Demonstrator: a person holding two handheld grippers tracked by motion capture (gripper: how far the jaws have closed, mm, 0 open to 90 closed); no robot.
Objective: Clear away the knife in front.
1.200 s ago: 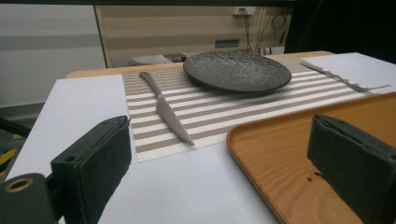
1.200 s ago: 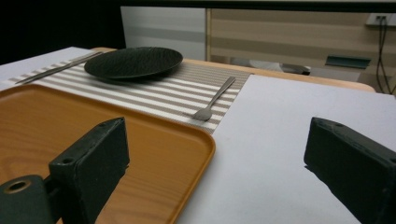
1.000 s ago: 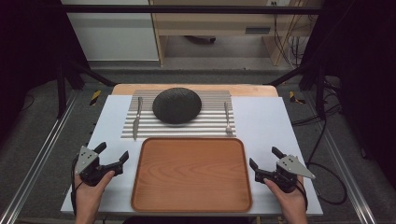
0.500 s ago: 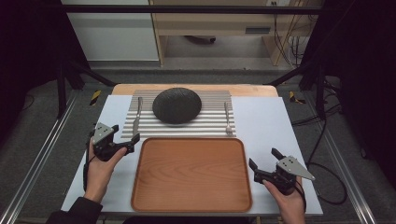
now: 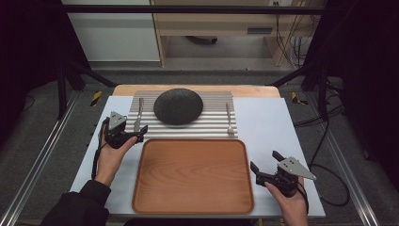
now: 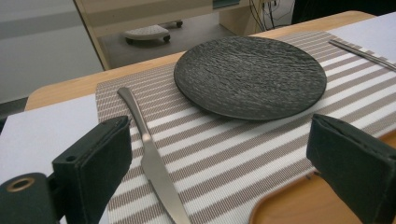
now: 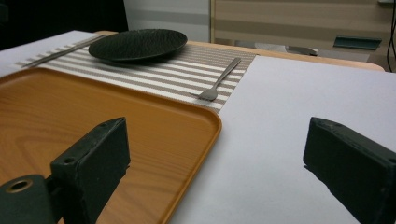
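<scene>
A dark textured plate (image 5: 178,106) (image 6: 250,77) (image 7: 137,44) sits in the middle of a striped placemat (image 5: 211,123). A metal knife (image 5: 139,114) (image 6: 150,161) lies on the mat's left side, a fork (image 5: 229,120) (image 7: 220,79) on its right. In front of the mat lies an empty wooden tray (image 5: 193,175) (image 7: 70,121). My left gripper (image 5: 134,133) (image 6: 219,177) is open, just above the knife's blade end at the tray's far left corner. Open as well, my right gripper (image 5: 264,163) (image 7: 219,172) hovers over the white table cover right of the tray.
The white cover (image 5: 268,122) spreads over a wooden table (image 5: 188,88). Metal rails (image 5: 44,150) run along the floor on both sides. A cabinet and cables stand beyond the table's far edge.
My left gripper has travelled forward and right from the table's front left to the knife at the mat's edge. The right gripper has stayed put.
</scene>
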